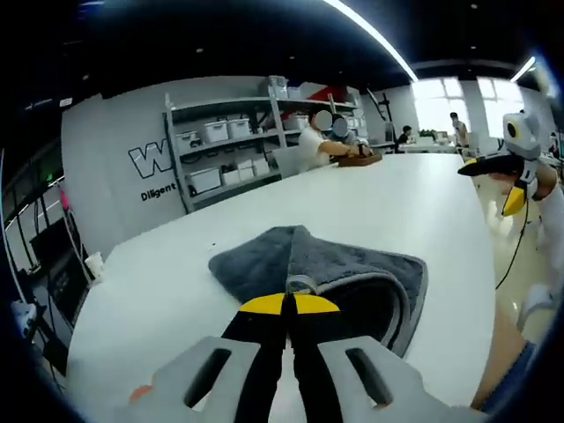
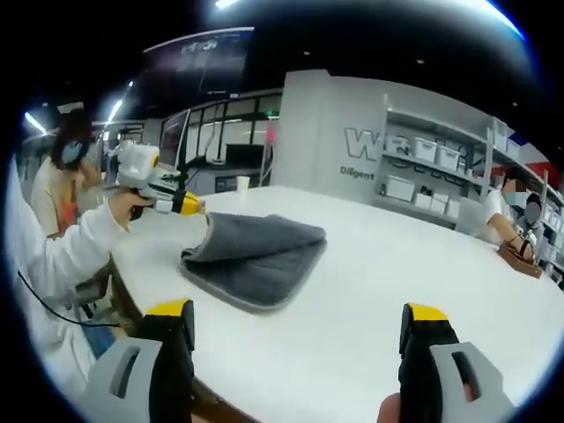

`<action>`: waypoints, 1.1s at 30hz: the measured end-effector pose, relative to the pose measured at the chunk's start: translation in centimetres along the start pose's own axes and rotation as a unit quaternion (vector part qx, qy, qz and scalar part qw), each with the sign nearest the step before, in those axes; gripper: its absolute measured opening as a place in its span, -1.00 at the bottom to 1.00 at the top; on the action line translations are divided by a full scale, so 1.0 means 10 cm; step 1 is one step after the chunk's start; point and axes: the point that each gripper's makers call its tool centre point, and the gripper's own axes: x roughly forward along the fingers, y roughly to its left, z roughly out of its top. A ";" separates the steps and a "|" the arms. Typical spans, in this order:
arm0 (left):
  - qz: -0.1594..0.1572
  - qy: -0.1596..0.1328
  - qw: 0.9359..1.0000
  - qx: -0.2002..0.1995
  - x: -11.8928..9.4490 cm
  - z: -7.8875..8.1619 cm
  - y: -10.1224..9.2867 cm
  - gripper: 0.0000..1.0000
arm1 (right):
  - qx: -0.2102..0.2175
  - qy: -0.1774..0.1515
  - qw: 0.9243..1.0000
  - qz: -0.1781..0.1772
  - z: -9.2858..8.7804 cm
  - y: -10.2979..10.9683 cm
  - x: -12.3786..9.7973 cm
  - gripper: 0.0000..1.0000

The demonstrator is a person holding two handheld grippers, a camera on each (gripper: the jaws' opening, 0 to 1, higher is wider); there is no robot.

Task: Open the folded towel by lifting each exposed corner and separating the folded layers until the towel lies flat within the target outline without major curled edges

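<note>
In the left gripper view, the left gripper [image 1: 289,304] is seen with its yellow-tipped jaws pressed together on the near edge of the grey towel [image 1: 352,269], which is lifted slightly off the white table [image 1: 423,203]. The right gripper [image 1: 511,189] is held well to the right, above the table's edge. In the right gripper view, the same pinch is seen side-on at the towel's left corner, while the right gripper [image 2: 300,319] is held spread wide, short of the towel [image 2: 256,251].

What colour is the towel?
Dark grey, with a lighter grey edge band; the towel shows best in the right gripper view.
</note>
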 end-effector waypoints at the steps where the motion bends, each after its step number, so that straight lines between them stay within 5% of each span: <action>1: 0.003 0.002 1.000 0.002 -0.03 -0.01 0.03 -0.98 | 0.000 0.000 1.000 0.000 0.00 0.00 0.00 0.94; 23: 0.085 0.084 0.992 0.037 -0.65 -0.55 0.71 -0.98 | 0.000 0.009 1.000 0.011 -0.04 0.08 0.13 0.94; 33: 0.097 0.119 0.988 0.031 -0.92 -0.84 0.68 -0.98 | -0.001 0.011 1.000 0.013 -0.04 0.11 0.14 0.94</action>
